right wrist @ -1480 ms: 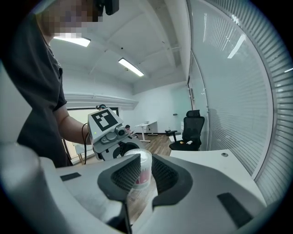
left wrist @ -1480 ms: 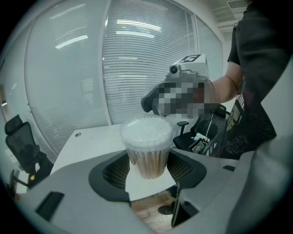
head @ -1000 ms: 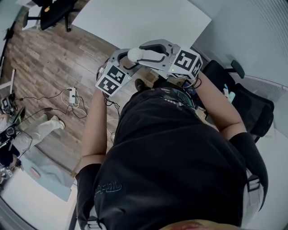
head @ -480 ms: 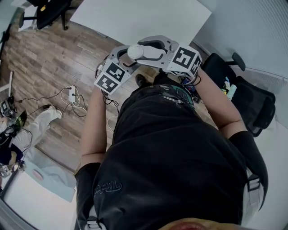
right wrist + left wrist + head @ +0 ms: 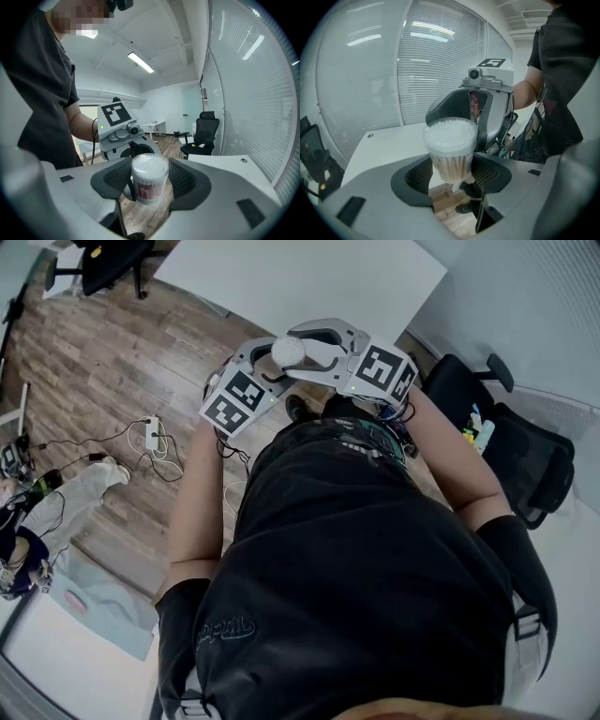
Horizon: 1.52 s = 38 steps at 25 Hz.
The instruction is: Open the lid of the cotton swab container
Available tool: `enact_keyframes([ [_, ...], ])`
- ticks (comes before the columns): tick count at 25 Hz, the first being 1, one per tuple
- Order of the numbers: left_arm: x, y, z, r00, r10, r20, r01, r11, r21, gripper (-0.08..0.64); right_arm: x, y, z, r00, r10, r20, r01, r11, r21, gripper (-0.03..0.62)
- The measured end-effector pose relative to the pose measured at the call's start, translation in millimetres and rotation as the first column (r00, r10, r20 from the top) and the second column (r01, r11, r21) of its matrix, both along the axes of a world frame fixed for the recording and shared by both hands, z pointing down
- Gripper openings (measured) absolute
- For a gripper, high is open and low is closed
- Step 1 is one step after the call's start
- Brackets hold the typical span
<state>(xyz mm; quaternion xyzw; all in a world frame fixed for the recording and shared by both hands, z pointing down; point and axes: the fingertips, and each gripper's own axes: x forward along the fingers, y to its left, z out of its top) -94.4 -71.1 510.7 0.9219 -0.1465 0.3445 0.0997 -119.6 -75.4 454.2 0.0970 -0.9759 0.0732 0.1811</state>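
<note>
A clear round cotton swab container with a red label is held in the air in front of my body, between both grippers. In the left gripper view my left gripper is shut on the lower part of the container, whose top shows packed white swab tips. In the right gripper view the same container stands between the jaws of my right gripper. Those jaws have just been opening and a thin gap shows beside it. Whether the clear lid has come loose I cannot tell.
A white table lies ahead beyond the grippers, over a wooden floor. A black office chair stands at the right. A power strip with cables lies on the floor at the left. Window blinds fill the far wall.
In the head view both grippers and the container have drifted slightly up and to the right together. The left gripper's hold on the container looks the same.
</note>
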Motion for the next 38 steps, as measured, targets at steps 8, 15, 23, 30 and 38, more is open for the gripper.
enact_keyframes([
  [8, -5, 9, 4, 1.000, 0.003, 0.017, -0.003, 1.000, 0.000, 0.265, -7, 11, 3, 1.000, -0.027, -0.006, 0.027, 0.999, 0.028, 0.244],
  [15, -11, 16, 6, 0.999, 0.001, 0.036, -0.001, 1.000, -0.001, 0.265, -13, 17, 7, 0.999, -0.043, -0.019, 0.043, 0.999, 0.023, 0.244],
  [23, -20, 12, -3, 0.999, -0.024, 0.040, 0.024, 1.000, 0.010, 0.264, -21, 13, -4, 0.998, -0.065, -0.011, 0.065, 0.997, 0.052, 0.253],
  [30, -12, 10, -6, 0.999, -0.024, 0.031, 0.024, 0.999, 0.024, 0.262, -13, 12, -7, 0.997, -0.077, -0.012, 0.078, 0.995, 0.066, 0.252],
  [38, -12, 10, -6, 0.999, -0.014, 0.033, 0.013, 0.999, 0.040, 0.261, -12, 13, -5, 0.997, -0.070, -0.016, 0.070, 0.996, 0.055, 0.250],
])
